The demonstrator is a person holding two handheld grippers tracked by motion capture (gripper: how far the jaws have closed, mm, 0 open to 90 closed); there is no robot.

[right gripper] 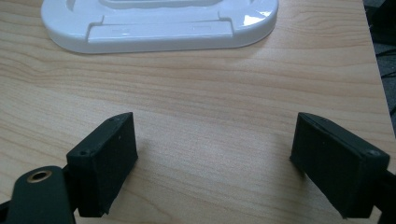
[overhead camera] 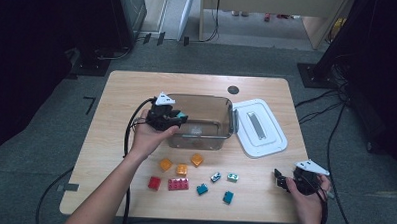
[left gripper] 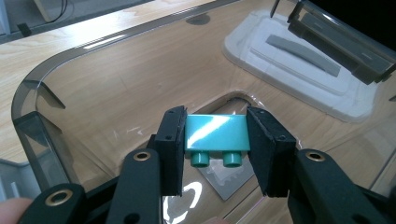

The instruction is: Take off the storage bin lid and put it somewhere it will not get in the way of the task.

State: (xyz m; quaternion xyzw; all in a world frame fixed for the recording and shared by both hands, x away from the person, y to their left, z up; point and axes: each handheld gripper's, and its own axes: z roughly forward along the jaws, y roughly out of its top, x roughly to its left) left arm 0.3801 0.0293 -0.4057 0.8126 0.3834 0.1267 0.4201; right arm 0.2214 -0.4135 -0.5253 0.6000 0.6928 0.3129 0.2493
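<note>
Wooden table in a dim room ringed by cables; teal brick clamped in the left gripper, poised over the clear bin.

Pinched flat side to flat side between the black pads, studs pointing back toward the hand, hanging above the bin's empty floor. Hard, light plastic with a glossy skin: likely stiff enough to take a firm squeeze, apt to slip if caught on a corner, so best held square across its plain faces, as here. Right gripper spread wide and empty near the table's edge, with the white lid lying ahead of its jaws. Below the left gripper, loose on the table: orange bricks, red bricks, further teal bricks.
</note>
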